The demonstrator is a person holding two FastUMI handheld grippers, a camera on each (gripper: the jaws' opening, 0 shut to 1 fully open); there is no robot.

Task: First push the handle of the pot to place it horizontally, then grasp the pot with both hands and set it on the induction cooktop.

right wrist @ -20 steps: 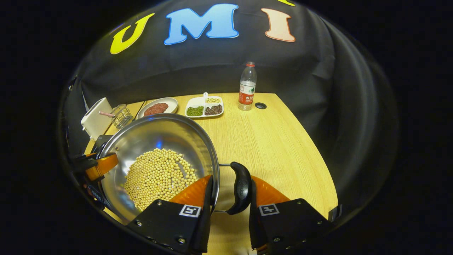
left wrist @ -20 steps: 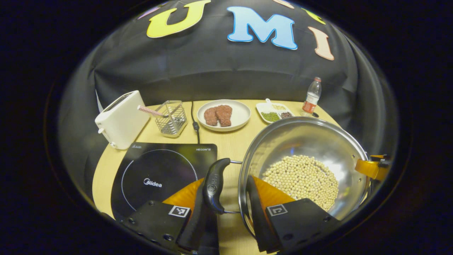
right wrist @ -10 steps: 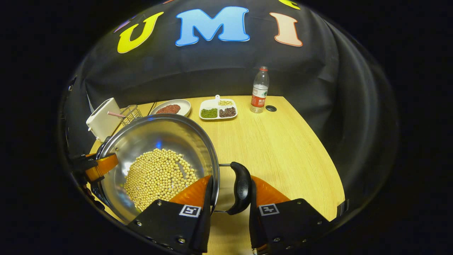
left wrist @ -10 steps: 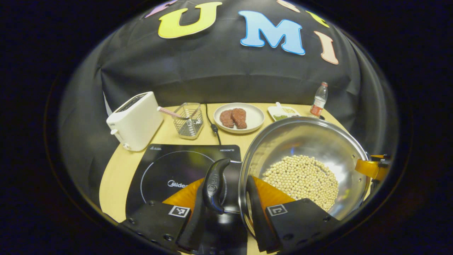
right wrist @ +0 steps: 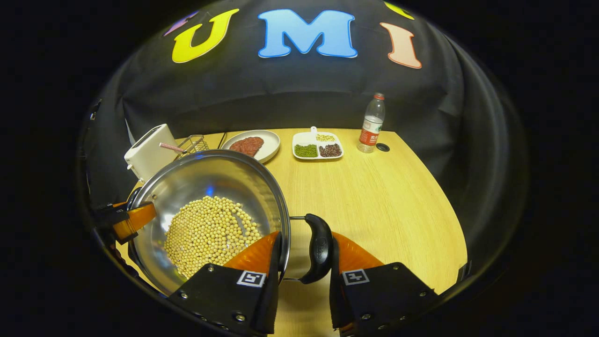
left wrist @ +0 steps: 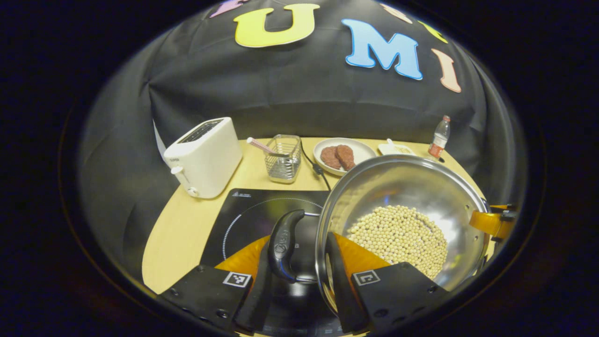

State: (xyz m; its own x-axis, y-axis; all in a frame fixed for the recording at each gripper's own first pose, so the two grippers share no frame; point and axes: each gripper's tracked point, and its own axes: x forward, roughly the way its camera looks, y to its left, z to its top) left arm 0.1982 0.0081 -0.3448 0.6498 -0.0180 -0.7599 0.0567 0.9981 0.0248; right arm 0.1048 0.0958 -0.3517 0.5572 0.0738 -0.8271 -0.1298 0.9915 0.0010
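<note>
A steel pot (left wrist: 402, 182) holding soybeans (left wrist: 398, 234) hangs between both grippers. My left gripper (left wrist: 299, 276) is shut on the pot's left side: one finger sits outside the black handle (left wrist: 283, 243), the other inside the rim. The black induction cooktop (left wrist: 252, 210) lies under that handle and under the pot's left edge. My right gripper (right wrist: 304, 262) is shut the same way on the opposite black handle (right wrist: 320, 245), with one finger inside the pot (right wrist: 210, 182) above the soybeans (right wrist: 210, 234). Orange fingers of the left gripper (right wrist: 131, 220) show at the pot's far rim.
A white toaster (left wrist: 206, 157), a wire basket (left wrist: 283, 159) and a plate of meat (left wrist: 344, 154) stand behind the cooktop, with a black cable (left wrist: 316, 166) between them. A divided dish (right wrist: 317, 146) and a bottle (right wrist: 371, 124) are at the back right of the wooden table (right wrist: 383, 201).
Both grippers have carried the pot leftward. The cooktop, earlier left of the left handle, now lies beneath it, and the toaster and plate have shifted right in the left gripper view.
</note>
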